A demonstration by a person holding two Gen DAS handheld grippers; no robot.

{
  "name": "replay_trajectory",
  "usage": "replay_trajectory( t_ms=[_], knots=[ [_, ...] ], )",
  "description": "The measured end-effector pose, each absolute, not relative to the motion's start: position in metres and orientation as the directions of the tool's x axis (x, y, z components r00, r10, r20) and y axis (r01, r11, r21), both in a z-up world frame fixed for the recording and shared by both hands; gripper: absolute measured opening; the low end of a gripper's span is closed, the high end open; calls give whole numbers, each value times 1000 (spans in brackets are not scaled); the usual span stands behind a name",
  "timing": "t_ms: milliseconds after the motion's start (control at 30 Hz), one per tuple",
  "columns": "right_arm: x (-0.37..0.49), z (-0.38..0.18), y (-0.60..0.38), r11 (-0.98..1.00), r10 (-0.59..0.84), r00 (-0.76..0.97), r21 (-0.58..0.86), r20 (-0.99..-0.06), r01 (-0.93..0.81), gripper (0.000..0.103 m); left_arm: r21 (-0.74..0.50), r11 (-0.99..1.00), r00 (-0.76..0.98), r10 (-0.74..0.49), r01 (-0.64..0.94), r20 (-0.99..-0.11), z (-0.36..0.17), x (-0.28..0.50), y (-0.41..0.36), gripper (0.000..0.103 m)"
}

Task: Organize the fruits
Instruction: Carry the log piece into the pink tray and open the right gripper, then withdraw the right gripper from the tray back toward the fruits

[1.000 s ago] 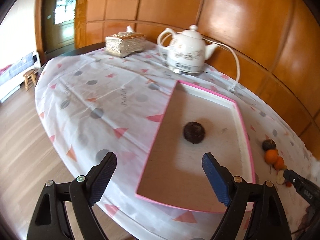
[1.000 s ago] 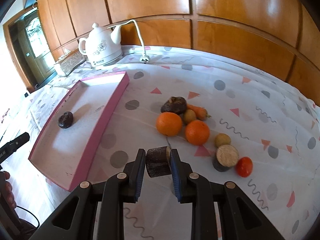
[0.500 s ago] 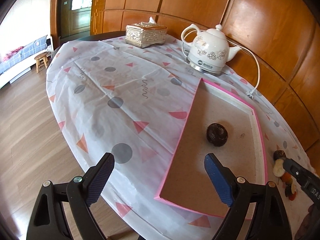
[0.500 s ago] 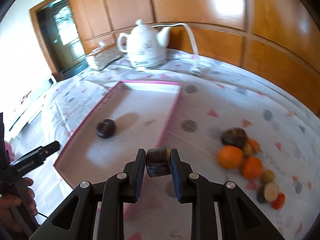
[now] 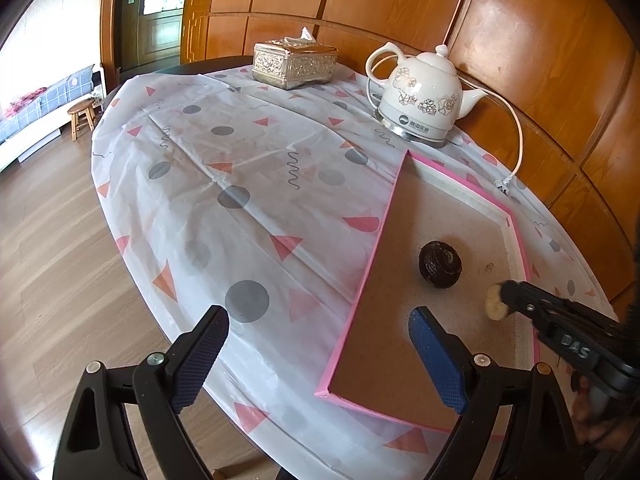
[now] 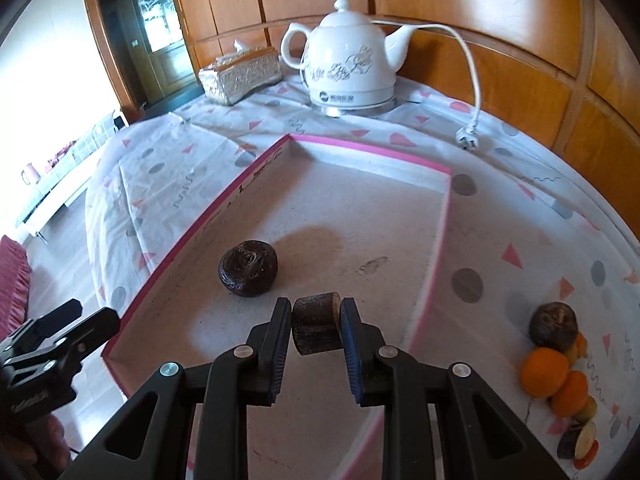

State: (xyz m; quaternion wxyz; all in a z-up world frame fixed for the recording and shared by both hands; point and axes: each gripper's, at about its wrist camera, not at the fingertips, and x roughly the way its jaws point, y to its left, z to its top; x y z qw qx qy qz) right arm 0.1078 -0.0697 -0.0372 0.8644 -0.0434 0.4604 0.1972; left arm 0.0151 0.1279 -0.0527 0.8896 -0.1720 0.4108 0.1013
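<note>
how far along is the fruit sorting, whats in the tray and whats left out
Done: one dark round fruit lies in the pink tray. In hand: the right gripper is shut on a dark cut chunk above the tray floor. The left gripper is open and empty. Left: the pile on the tablecloth, including oranges.

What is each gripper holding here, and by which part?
Right gripper clamps a dark cut chunk by its two opposite sides, over the pink tray. Left gripper is open, holding nothing.

Glossy ceramic kettle, polished wood panelling
</note>
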Motion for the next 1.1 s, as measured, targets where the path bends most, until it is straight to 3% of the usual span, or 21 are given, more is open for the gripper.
replay_trajectory(
  t_ms=[567, 1100],
  knots=[
    [79, -23, -93, 945, 282, 567, 121, -774, -305, 32, -233, 919, 656, 36, -318, -754, -47, 11, 126, 92],
    [27, -15, -193, 998, 65, 683, 63, -728, -27, 36, -213, 955, 685, -13, -208, -728, -33, 7, 99, 92]
  ],
)
